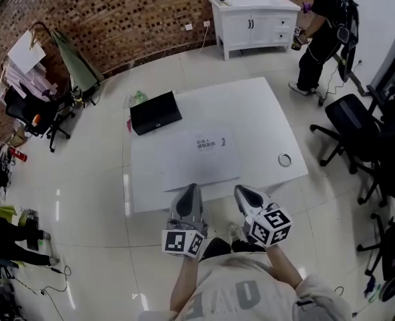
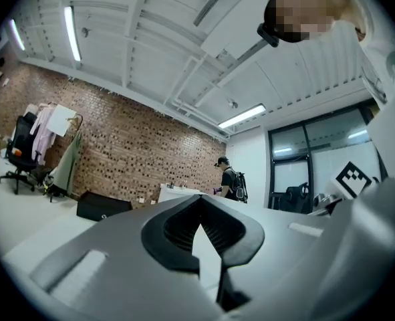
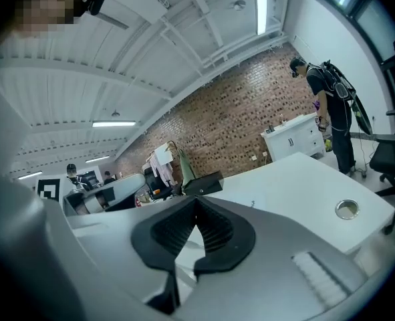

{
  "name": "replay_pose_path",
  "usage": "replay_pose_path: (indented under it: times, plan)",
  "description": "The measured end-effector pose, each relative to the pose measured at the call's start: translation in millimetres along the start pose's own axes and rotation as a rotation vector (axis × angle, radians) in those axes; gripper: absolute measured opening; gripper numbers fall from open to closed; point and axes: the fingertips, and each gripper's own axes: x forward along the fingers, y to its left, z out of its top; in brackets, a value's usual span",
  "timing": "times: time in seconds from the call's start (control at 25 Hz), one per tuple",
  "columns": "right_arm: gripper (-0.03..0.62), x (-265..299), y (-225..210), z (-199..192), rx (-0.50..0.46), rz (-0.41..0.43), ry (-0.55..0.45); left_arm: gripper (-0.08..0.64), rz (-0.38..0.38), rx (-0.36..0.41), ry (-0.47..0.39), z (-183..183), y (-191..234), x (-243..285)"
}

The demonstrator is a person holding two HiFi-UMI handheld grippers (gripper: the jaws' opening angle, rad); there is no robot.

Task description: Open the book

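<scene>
Left claw (image 1: 190,191) and right claw (image 1: 244,194) hovering shut and empty at the near edge of the counter (image 1: 264,105).
White book (image 1: 207,156) is lying flat mid-counter, at 12 o'clock from both claws, with black case (image 1: 156,112) at 11 and ring (image 1: 285,159) at 2. Book is looking thin, light and bendy, probably sliding easily on the slick top. Best guess: pinning one side and lifting the cover's free edge, though the pictures are not showing which edge that is.

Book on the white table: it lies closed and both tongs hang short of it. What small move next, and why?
Probably reach forward to the book, opening one pair: left tongs and right tongs are both shut, empty, and short of its near edge.
</scene>
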Motion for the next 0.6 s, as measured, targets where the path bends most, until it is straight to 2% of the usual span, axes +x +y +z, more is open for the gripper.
replay_pose_path:
  times: [0.08,0.28,0.36,0.4,0.52,0.6]
  plan:
    - [0.006,18,-7,9,0.003,0.008,0.000,0.017,-0.001,-0.017,0.016,0,4,18]
    - [0.009,61,-27,1,0.029,0.013,0.054,0.017,-0.003,0.033,0.036,-30,16,50]
    - [0.126,84,-51,-19,0.035,-0.049,0.121,0.017,-0.022,0.071,0.056,-47,24,58]
    - [0.151,92,-65,-34,0.035,-0.095,0.165,0.017,-0.036,0.080,0.079,-58,27,60]
    - [0.175,106,-114,-75,0.040,-0.228,0.280,0.017,-0.067,0.084,0.151,-86,34,65]
    - [0.184,110,-135,-96,0.056,-0.274,0.343,0.017,-0.070,0.081,0.185,-97,39,66]
